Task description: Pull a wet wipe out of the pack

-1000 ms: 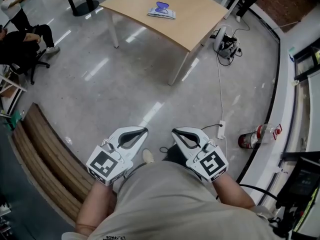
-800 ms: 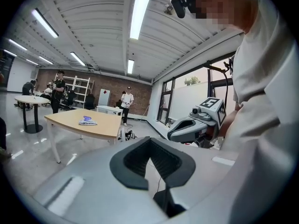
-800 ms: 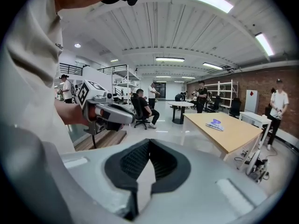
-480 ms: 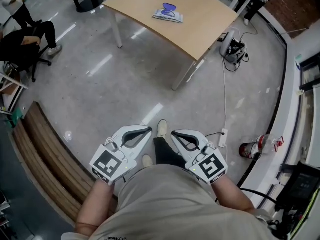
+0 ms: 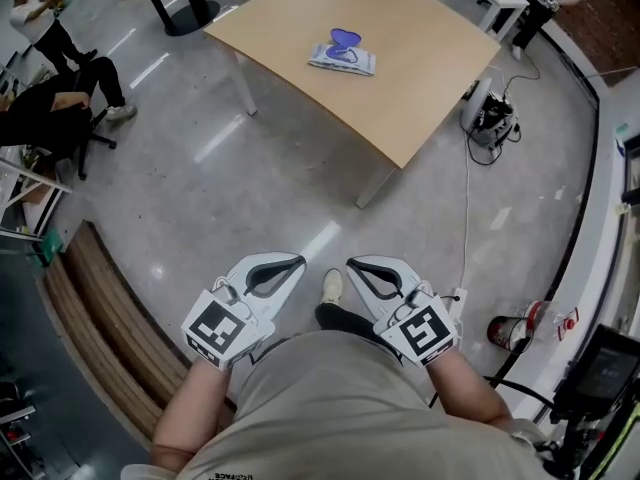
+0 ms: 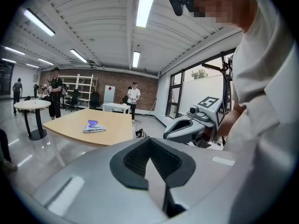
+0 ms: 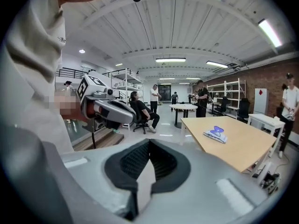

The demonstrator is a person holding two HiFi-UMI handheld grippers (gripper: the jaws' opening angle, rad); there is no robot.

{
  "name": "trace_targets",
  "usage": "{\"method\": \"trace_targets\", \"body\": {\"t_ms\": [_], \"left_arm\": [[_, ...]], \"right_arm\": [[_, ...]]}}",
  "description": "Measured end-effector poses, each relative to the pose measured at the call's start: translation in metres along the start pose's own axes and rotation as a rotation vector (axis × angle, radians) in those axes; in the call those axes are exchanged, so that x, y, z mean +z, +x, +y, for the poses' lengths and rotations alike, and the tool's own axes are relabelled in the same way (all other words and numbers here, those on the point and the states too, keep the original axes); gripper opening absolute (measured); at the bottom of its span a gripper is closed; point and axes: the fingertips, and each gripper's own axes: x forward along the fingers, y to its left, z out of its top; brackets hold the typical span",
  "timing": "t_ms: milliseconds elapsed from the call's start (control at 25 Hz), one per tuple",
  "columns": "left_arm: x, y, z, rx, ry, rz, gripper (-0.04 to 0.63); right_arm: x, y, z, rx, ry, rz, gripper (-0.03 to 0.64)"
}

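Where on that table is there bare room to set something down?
The table is mostly bare: wide patches between the wipe pack and the near curved edge, and from the pack toward the right corner. Only the pack's spot is taken.

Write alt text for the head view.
Looking down, a person holds the left tool and right tool, both shut and empty, close to the body. A wet wipe pack lies on a wooden table farther ahead.

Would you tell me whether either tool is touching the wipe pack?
Apart. The head view shows the left tool and right tool near the person's waist, with floor between them and the table bearing the pack.
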Motion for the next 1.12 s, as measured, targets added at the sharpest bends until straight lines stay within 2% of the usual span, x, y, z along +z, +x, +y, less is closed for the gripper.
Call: {"method": "trace_targets", "body": {"t_ms": [120, 320, 600, 880, 1120], "left_arm": [[0.013, 0.01, 0.015, 0.019, 0.011, 0.003, 0.005], [0.036, 0.089, 0.049, 0.015, 0.011, -0.023, 0.005], [0.046, 0.122, 0.095, 0.015, 0.007, -0.012, 0.005], [0.059, 0.161, 0.159, -0.053, 0.022, -0.022, 0.005], [0.07, 0.196, 0.231, -0.139, 0.063, -0.006, 0.005]], "right_arm": [[0.004, 0.006, -0.018, -0.01, -0.041, 0.009, 0.002], [-0.008, 0.02, -0.101, 0.0, -0.062, 0.027, 0.002], [-0.007, 0.047, -0.139, -0.01, -0.082, 0.043, 0.002], [0.003, 0.082, -0.193, -0.092, -0.063, 0.07, 0.002], [0.019, 0.127, -0.248, -0.202, -0.05, 0.102, 0.002]]}}
